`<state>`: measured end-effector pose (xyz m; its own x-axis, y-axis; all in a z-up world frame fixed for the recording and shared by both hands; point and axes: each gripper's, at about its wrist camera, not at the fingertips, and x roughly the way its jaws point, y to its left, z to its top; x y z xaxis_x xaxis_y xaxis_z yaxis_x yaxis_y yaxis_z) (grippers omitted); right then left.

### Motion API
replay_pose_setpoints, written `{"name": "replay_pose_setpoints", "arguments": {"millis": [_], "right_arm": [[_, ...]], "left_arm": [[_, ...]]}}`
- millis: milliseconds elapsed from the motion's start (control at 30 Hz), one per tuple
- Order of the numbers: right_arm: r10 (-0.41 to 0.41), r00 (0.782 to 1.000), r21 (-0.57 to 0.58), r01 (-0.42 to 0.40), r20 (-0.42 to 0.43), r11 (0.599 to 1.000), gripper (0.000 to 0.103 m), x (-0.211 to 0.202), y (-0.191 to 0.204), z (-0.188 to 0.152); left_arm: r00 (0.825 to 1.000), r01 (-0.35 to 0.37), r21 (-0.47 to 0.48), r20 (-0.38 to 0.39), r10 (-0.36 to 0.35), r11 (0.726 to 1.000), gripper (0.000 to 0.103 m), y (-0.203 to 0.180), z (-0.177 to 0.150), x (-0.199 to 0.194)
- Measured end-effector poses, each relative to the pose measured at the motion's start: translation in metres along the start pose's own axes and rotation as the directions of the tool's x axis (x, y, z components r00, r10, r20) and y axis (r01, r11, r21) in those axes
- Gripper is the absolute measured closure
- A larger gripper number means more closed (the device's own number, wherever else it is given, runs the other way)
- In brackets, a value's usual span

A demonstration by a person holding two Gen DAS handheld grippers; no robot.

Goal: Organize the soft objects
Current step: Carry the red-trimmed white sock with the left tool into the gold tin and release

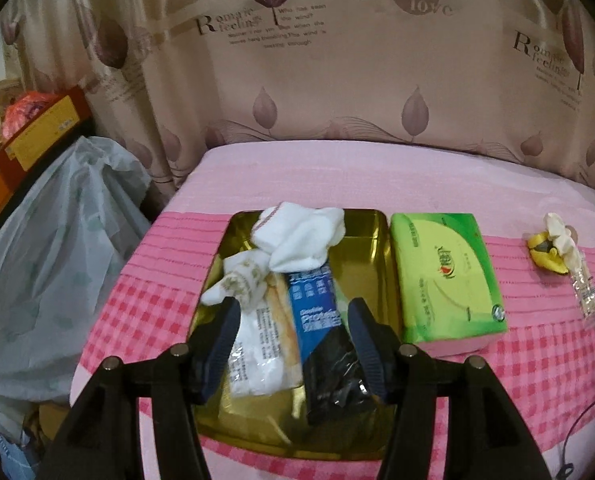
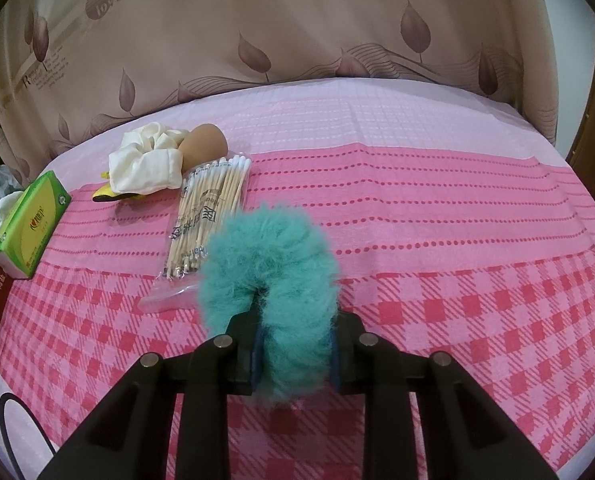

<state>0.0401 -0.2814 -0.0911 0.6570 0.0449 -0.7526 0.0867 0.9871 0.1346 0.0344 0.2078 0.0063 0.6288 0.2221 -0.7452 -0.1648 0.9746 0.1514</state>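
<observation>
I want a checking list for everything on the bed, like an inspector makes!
Surface: pink checked bedspread.
Job's things: gold tin holding white socks and packets; green tissue pack beside it; cream scrunchie; teal fluffy scrunchie.
Clutter: cotton swab bag, brown sponge egg.
Grippers: left gripper open above the tin; right gripper shut on the teal fluffy scrunchie.
Cables: black cable at the bed's edge.
Surroundings: leaf-print curtain, plastic bag.

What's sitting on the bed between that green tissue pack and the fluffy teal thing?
In the right wrist view, between the green tissue pack and the fluffy teal scrunchie lies a clear bag of cotton swabs on the pink cloth.
</observation>
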Motion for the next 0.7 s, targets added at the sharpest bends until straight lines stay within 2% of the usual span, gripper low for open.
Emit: {"name": "replay_pose_setpoints", "arguments": {"millis": [367, 700], "right_arm": [[-0.014, 1.000, 0.024, 0.014, -0.005, 1.000, 0.081, -0.003, 0.001, 0.001], [-0.068, 0.998, 0.025, 0.068, 0.004, 0.997, 0.085, -0.028, 0.003, 0.006]], "left_arm": [[0.998, -0.058, -0.120, -0.015, 0.057, 0.991, 0.046, 0.039, -0.024, 0.009], [0.998, -0.063, -0.199, -0.022, 0.059, 0.978, 0.046, 0.061, -0.045, 0.022]]}}
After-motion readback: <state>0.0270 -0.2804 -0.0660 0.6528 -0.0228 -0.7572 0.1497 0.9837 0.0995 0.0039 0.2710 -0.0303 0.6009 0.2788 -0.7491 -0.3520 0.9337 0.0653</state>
